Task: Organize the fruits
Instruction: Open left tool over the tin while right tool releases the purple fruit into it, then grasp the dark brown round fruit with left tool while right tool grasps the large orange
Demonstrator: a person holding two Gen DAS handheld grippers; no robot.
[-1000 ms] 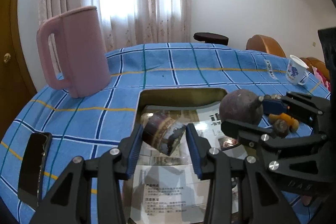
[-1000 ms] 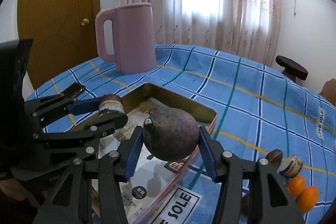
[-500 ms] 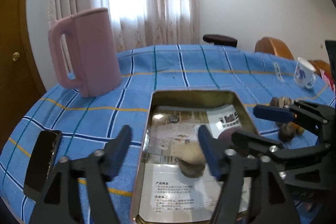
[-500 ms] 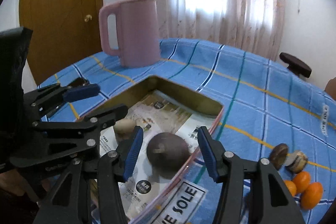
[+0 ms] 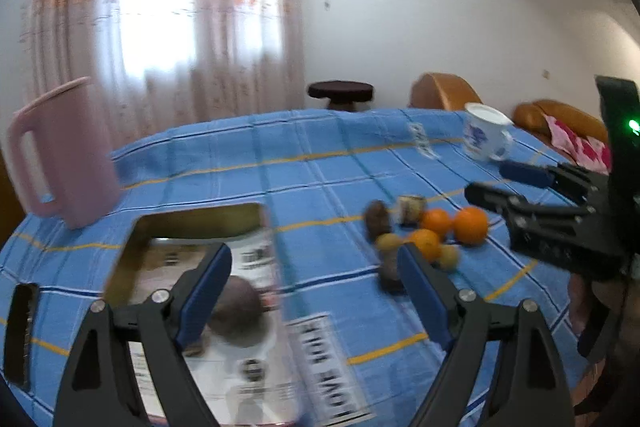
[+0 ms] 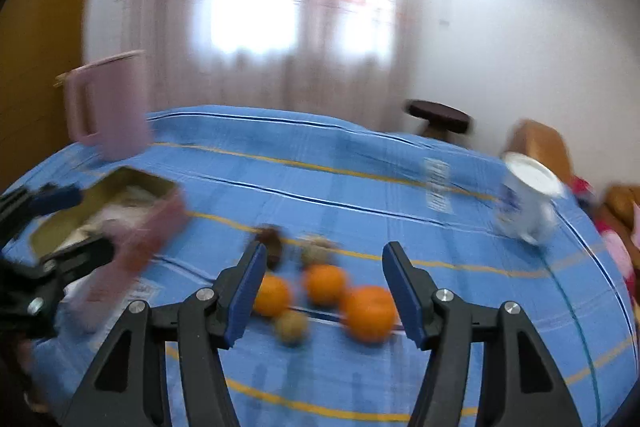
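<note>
Blue-padded, spread wide and carrying nothing: left gripper (image 5: 316, 291) above the tin tray's (image 5: 192, 217) right rim, right gripper (image 6: 322, 291) well right of the tray over the loose fruit cluster (image 6: 320, 287). Dark round fruit (image 5: 236, 301) lay inside the tray, presumably the collecting spot. Plenty of bare tablecloth (image 6: 320, 171) beyond the tray; white cup (image 6: 528, 203) far right.

**Obscured and Indeterminate Items**

Motion blur smears the right wrist view throughout. The small fruits (image 6: 312, 251) behind the oranges (image 6: 324, 283) cannot be identified. The tray (image 6: 52, 227) is partly covered by the left gripper (image 6: 60, 223). In the left wrist view, the dark fruit (image 5: 238, 301) is part-hidden behind a finger (image 5: 204, 291); the phone (image 5: 20, 335) is cut by the edge; tray print is illegible.
</note>
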